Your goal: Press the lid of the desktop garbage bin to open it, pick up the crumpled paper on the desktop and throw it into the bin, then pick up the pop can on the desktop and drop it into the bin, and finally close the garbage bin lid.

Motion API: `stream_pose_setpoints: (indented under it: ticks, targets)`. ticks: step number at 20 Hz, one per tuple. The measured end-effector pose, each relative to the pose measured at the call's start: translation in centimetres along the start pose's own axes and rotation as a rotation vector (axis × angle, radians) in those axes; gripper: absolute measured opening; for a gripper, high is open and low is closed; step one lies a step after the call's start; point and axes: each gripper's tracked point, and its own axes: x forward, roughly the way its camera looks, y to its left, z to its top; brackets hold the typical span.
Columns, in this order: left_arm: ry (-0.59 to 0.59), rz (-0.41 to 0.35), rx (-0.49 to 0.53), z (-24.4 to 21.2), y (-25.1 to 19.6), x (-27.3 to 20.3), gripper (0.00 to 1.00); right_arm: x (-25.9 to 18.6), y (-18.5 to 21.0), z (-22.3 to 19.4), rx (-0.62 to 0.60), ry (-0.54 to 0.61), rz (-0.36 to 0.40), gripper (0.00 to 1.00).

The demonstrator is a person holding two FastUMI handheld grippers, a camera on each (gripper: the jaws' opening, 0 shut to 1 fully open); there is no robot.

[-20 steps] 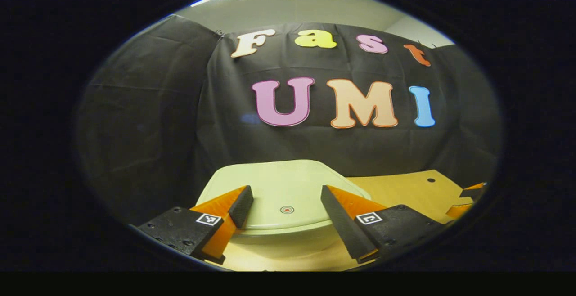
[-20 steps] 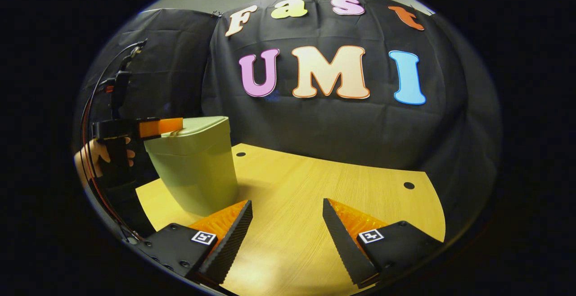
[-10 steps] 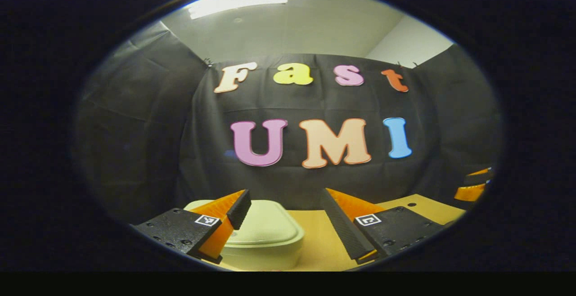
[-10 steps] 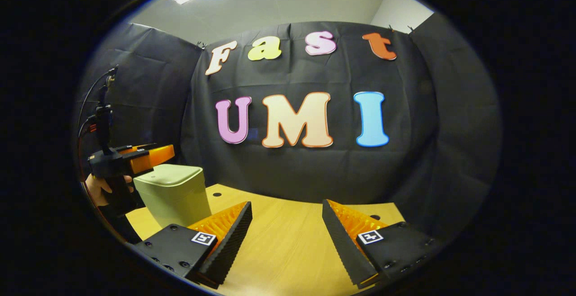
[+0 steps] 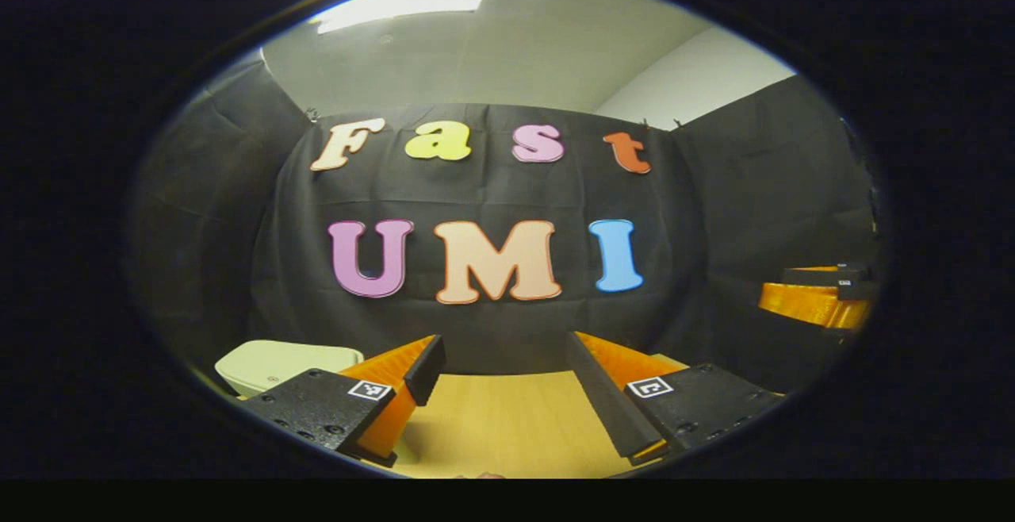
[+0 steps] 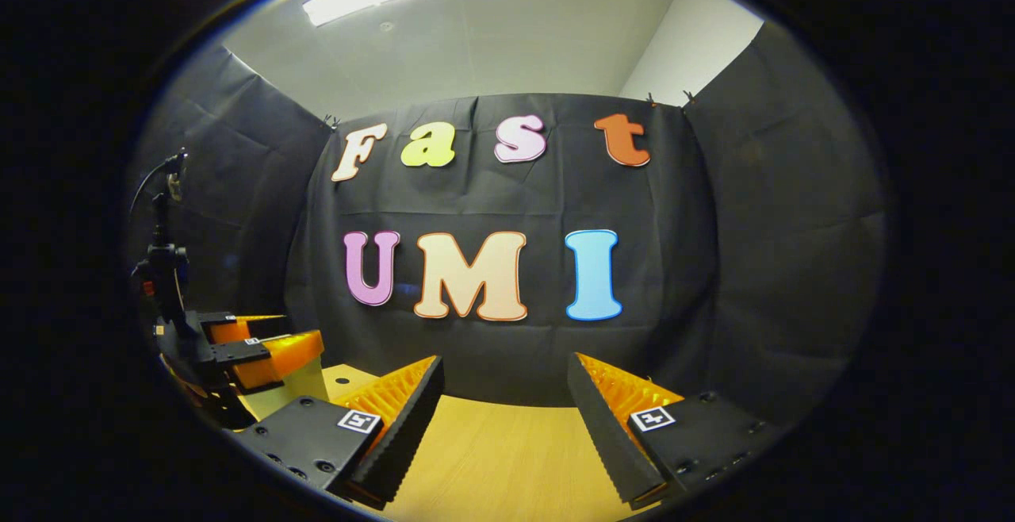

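The pale green bin (image 5: 277, 362) shows at the lower left of the left gripper view, its lid down flat. My left gripper (image 5: 503, 393) is open with nothing between its fingers. It hangs to the right of the bin, over the wooden table (image 5: 507, 427). In the right gripper view my right gripper (image 6: 503, 407) is also open and holds nothing, above the table (image 6: 507, 454). The left gripper (image 6: 289, 337) appears at the far left there, in front of a strip of the bin (image 6: 300, 391). The right gripper (image 5: 781, 290) shows at the right edge of the left gripper view.
Black cloth walls close off the back and both sides of the booth. A small round hole (image 6: 341, 381) marks the tabletop near the bin. A cable and a mount (image 6: 162, 260) rise above the left gripper.
Both views have tilted up and drawn back from the table. The bin has slid from under the left gripper's fingers to the lower left of its view. Both grippers stay open.
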Motion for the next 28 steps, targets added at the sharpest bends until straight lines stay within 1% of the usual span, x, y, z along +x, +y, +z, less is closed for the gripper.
stream_pose_setpoints:
  ticks: [2, 3, 5, 6, 8, 10, 11, 13, 15, 17, 20, 21, 22, 23, 26, 28]
  targets:
    - [-0.050, -0.028, -0.012, 1.9, -0.9, -0.3, 0.94, -0.9, 0.5, 1.1, -0.015, -0.035, -0.003, 0.98]
    - [-0.061, -0.037, -0.013, 2.6, -1.0, -0.4, 0.94, -1.1, 0.5, 1.5, -0.029, -0.048, -0.019, 0.98]
    - [-0.061, -0.069, -0.009, 3.0, -1.4, -0.5, 0.94, -1.6, 1.2, 1.9, -0.031, -0.051, -0.042, 0.98]
    - [-0.058, -0.082, -0.002, 3.3, -1.4, -0.7, 0.92, -2.1, 1.9, 1.7, -0.016, -0.040, -0.037, 0.98]
    - [-0.055, -0.078, -0.012, 3.7, -0.6, -1.3, 0.94, -2.7, 3.3, 1.6, -0.006, -0.037, -0.028, 0.98]
    - [-0.078, -0.088, -0.043, 4.9, -0.4, -1.6, 0.94, -3.0, 3.6, 1.9, -0.035, -0.050, -0.045, 0.98]
    - [-0.085, -0.079, -0.040, 5.4, 0.1, -1.7, 0.92, -3.2, 4.0, 2.3, -0.052, -0.063, -0.045, 0.98]
    - [-0.085, -0.061, -0.024, 6.0, 1.4, -1.5, 0.93, -3.2, 4.5, 3.0, -0.064, -0.074, -0.063, 0.99]
    - [-0.084, -0.051, -0.017, 6.4, 2.2, -1.6, 0.92, -3.2, 4.8, 3.2, -0.057, -0.069, -0.073, 0.98]
    - [-0.089, -0.069, -0.015, 7.3, 2.3, -1.5, 0.93, -3.1, 4.7, 3.8, -0.060, -0.077, -0.086, 0.98]
    - [-0.113, -0.078, 0.020, 8.9, 2.5, -1.7, 0.93, -3.3, 4.4, 4.1, -0.059, -0.086, -0.103, 0.98]
    - [-0.125, -0.085, 0.018, 9.4, 2.4, -1.5, 0.93, -3.4, 4.3, 3.7, -0.064, -0.083, -0.108, 0.96]
    - [-0.126, -0.096, 0.012, 9.3, 1.8, -1.5, 0.92, -3.5, 4.2, 3.5, -0.071, -0.078, -0.114, 0.99]
    - [-0.126, -0.108, 0.004, 9.3, 1.2, -1.4, 0.93, -3.6, 3.9, 3.3, -0.075, -0.074, -0.123, 0.98]
    - [-0.123, -0.143, -0.011, 9.4, -0.2, -1.4, 0.94, -4.0, 4.1, 3.1, -0.071, -0.065, -0.127, 0.98]
    - [-0.126, -0.160, -0.012, 9.6, -1.0, -1.6, 0.92, -4.3, 3.7, 3.8, -0.068, -0.088, -0.136, 0.98]
